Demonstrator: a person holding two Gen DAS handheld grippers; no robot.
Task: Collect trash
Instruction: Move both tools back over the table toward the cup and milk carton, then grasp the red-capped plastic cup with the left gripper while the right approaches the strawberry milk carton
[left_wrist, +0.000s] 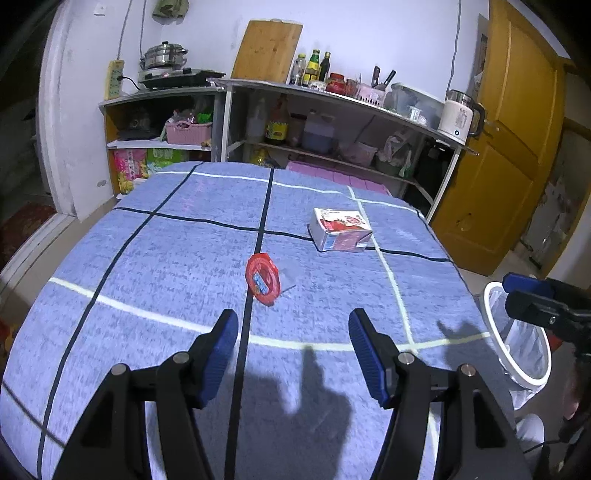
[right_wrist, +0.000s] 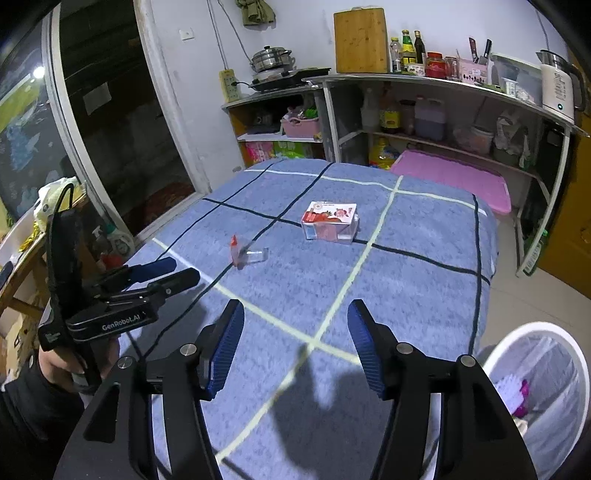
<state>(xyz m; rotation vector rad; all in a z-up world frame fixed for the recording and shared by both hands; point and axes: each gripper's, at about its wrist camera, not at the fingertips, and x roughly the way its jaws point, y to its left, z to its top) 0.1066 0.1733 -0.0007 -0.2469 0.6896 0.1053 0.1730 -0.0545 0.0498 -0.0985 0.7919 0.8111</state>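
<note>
A small clear cup with a peeled red foil lid (left_wrist: 263, 278) lies on its side on the blue checked tablecloth (left_wrist: 155, 266); it also shows in the right wrist view (right_wrist: 243, 253). A flattened strawberry drink carton (left_wrist: 340, 229) lies farther back, also in the right wrist view (right_wrist: 330, 221). My left gripper (left_wrist: 293, 350) is open and empty, above the cloth just short of the cup. My right gripper (right_wrist: 295, 343) is open and empty, over the cloth's near part. A white-rimmed trash bin (right_wrist: 543, 398) stands beside the table at the right, with some trash inside.
The left gripper (right_wrist: 162, 275) shows at the left in the right wrist view. The right gripper (left_wrist: 535, 295) hangs over the bin (left_wrist: 517, 343). Kitchen shelves (left_wrist: 332, 122) stand behind the table. A yellow door (left_wrist: 509, 140) is at the right.
</note>
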